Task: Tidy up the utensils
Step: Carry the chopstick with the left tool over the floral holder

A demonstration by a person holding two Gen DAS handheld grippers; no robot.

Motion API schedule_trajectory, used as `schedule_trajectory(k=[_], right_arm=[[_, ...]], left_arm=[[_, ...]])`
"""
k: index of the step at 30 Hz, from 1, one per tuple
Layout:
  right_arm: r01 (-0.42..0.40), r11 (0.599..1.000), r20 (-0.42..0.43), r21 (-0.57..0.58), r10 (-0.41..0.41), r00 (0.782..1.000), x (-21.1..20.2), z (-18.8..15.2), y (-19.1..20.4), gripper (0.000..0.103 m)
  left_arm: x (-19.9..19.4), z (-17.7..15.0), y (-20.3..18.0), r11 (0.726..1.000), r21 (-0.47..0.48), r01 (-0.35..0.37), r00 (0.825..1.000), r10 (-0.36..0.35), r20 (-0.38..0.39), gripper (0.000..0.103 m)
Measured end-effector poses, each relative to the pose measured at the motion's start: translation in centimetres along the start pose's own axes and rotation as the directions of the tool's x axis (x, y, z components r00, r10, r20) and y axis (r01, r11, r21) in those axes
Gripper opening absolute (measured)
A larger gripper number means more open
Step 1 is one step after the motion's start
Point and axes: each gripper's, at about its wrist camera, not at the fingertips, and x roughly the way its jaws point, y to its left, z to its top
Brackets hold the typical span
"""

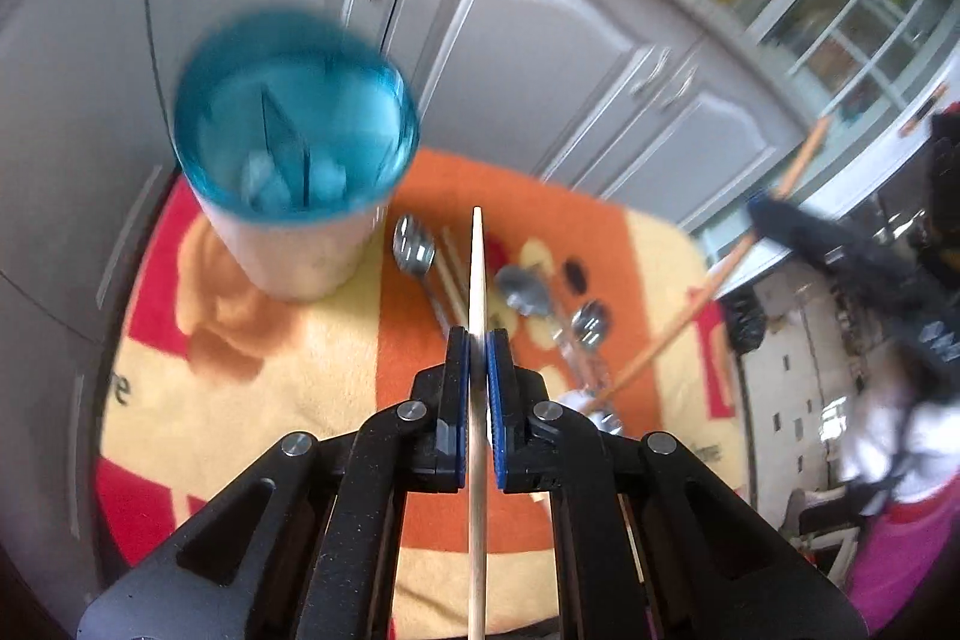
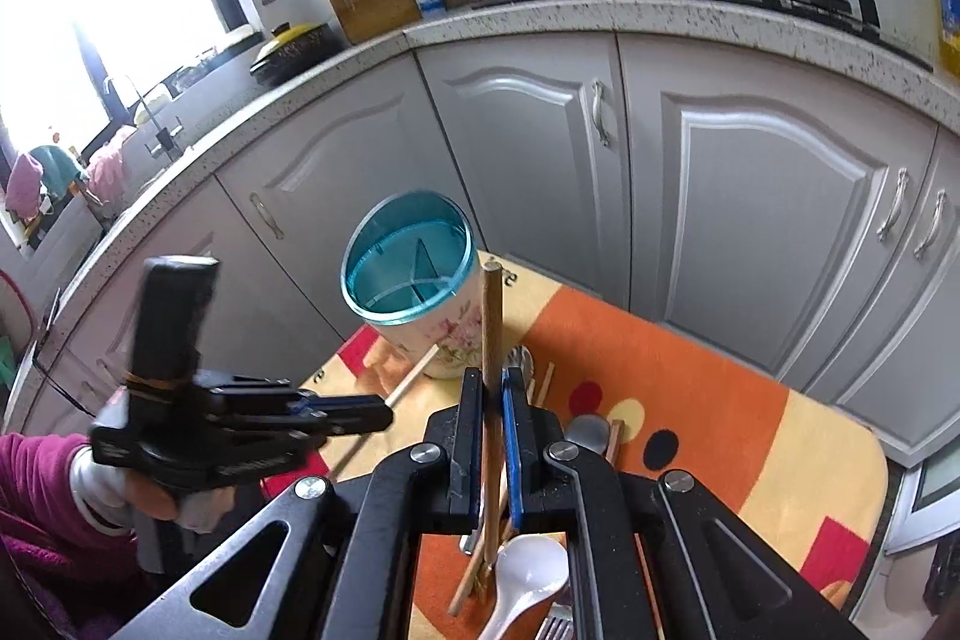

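A: Start at the left gripper (image 1: 478, 340). What have its pads got?

B: They are closed on a pale chopstick (image 1: 477, 280). It runs straight up between the blue pads (image 1: 495, 370), its pointed tip above them.

A: And the right gripper (image 2: 492, 382)?

B: Closed too, on a darker wooden chopstick (image 2: 491, 328) that stands nearly upright, blunt end on top.

A: What lies past the fingers?

B: A table under an orange, yellow and red cloth (image 2: 690, 400). Metal spoons (image 1: 528, 292) and more chopsticks (image 1: 450, 274) lie loose near its middle; in the right wrist view a white spoon (image 2: 528, 580) and a fork (image 2: 555, 628) lie at the near edge.

A: Where is the holder?

B: The utensil holder (image 2: 414, 304), flowered cup with a blue divided insert, stands at the far left corner of the cloth, by the grey cabinet doors (image 2: 750, 196). Its compartments hold no utensil that I can make out.

A: Can one gripper see the other?

B: Yes. From the right wrist, the left one sits to the left, held by a gloved hand (image 2: 150, 496) with a magenta sleeve (image 2: 36, 466).
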Motion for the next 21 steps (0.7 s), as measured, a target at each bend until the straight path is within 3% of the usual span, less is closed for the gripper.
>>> schedule_trajectory(k=[3,8,13,18,21], right_arm=[[0.0,1.0,0.021,-0.023,0.0,1.0,-0.6,1.0,0.9,0.006],[-0.01,0.998,0.082,-0.062,0.015,0.997,-2.4,4.2,2.6,0.006],[-0.021,0.994,0.15,-0.104,0.036,0.988,-4.1,8.2,4.6,0.006],[-0.041,0.993,0.195,-0.108,0.062,0.979,-3.1,12.0,5.8,0.006],[-0.05,0.992,0.194,-0.112,0.071,0.978,-1.0,13.5,6.3,0.006]], left_arm=[[-2.7,2.2,-0.3,1.0,0.007,0.016,0.997,-0.016,0.072,0.004],[-4.8,6.7,0.3,0.999,0.008,-0.037,0.983,0.035,0.178,0.004],[-5.0,11.2,2.3,0.987,-0.005,-0.158,0.945,0.152,0.29,0.004],[-3.4,14.4,5.1,0.984,-0.065,-0.163,0.922,0.175,0.345,0.004],[-2.4,15.7,6.3,0.979,-0.069,-0.191,0.896,0.203,0.395,0.004]])
